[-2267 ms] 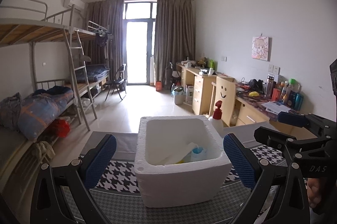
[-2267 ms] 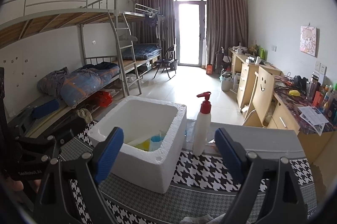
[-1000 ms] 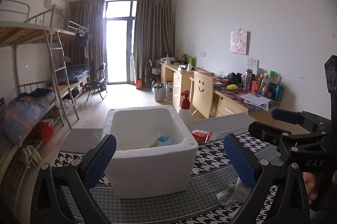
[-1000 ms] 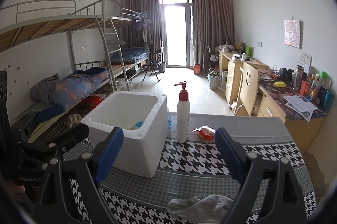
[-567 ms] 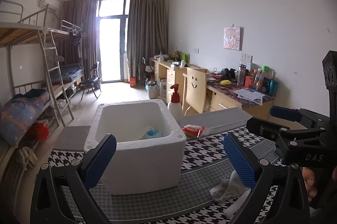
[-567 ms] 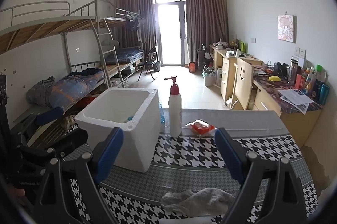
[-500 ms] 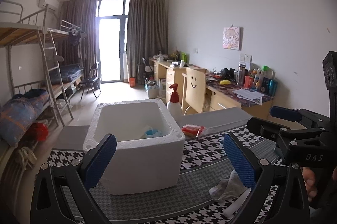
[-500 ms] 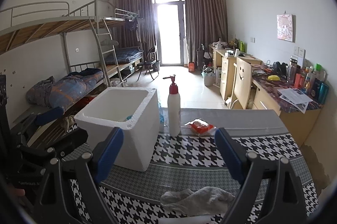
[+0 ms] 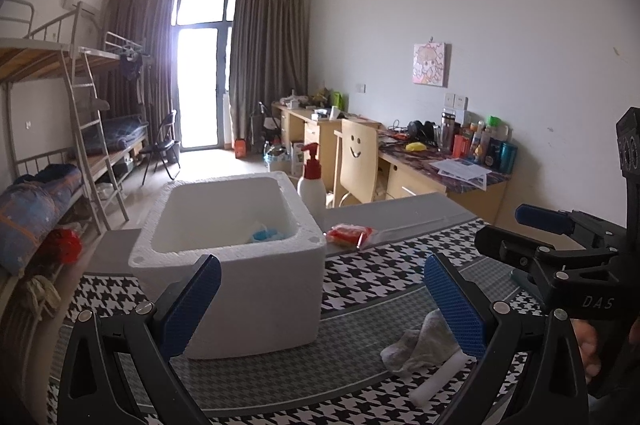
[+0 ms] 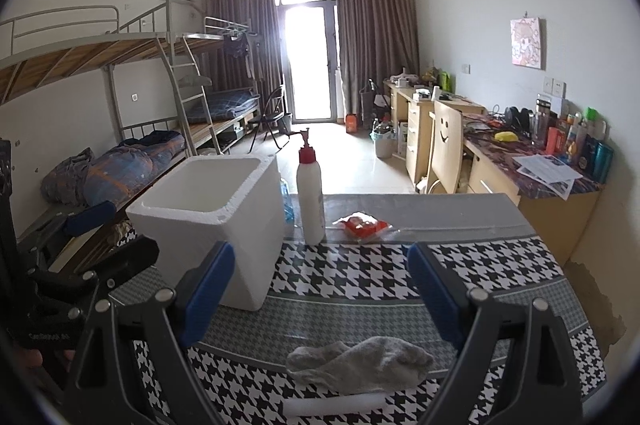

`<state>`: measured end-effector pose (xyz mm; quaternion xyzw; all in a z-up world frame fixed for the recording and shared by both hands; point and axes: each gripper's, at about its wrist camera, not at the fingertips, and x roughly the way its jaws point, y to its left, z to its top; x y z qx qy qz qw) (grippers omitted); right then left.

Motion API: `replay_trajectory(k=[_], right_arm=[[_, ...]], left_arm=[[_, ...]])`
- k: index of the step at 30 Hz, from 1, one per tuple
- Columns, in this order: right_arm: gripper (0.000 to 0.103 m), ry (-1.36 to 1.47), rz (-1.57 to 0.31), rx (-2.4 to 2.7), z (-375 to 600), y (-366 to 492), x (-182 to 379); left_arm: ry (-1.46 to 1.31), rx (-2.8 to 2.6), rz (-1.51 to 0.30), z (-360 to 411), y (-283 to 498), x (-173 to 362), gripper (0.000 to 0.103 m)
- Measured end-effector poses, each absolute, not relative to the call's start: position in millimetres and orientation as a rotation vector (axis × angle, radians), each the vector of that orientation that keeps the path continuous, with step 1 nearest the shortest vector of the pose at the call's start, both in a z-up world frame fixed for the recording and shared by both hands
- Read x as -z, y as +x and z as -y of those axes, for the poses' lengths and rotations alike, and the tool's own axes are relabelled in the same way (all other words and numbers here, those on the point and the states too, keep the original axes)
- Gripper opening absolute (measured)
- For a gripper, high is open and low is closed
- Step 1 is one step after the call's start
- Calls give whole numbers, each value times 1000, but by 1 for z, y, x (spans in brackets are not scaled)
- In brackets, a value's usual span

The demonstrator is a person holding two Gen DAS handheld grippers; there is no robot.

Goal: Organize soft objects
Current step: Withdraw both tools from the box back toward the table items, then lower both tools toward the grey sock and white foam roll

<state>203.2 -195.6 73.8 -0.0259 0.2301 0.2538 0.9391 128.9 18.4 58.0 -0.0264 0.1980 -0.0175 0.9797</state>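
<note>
On checked tablecloth (image 10: 460,265): grey sock (image 10: 360,359) crumpled at 6 o'clock, between spread fingers of right gripper (image 10: 320,291). Left gripper (image 9: 322,299) likewise spread, empty. Foam box (image 9: 240,245) at 10 o'clock. Advice: descend straight, pinch thickest fold, avoid white foam strip (image 10: 336,405) just beneath.

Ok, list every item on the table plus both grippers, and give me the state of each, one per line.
Left gripper: open, empty.
Right gripper: open, empty.
Foam box: upright, lidless, with some items inside.
Pump bottle: standing upright beside the box.
Grey cloth: crumpled, lying loose on the table.
Red packet: lying flat.
White foam stick: lying flat, in front of the cloth.
</note>
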Motion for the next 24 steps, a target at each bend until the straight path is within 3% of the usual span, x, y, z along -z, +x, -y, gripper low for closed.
replay_trajectory(k=[24], right_arm=[[91,-12,-513,-458,227,202,-53]], left_arm=[[-33,137,-452,14,127,-36,102]])
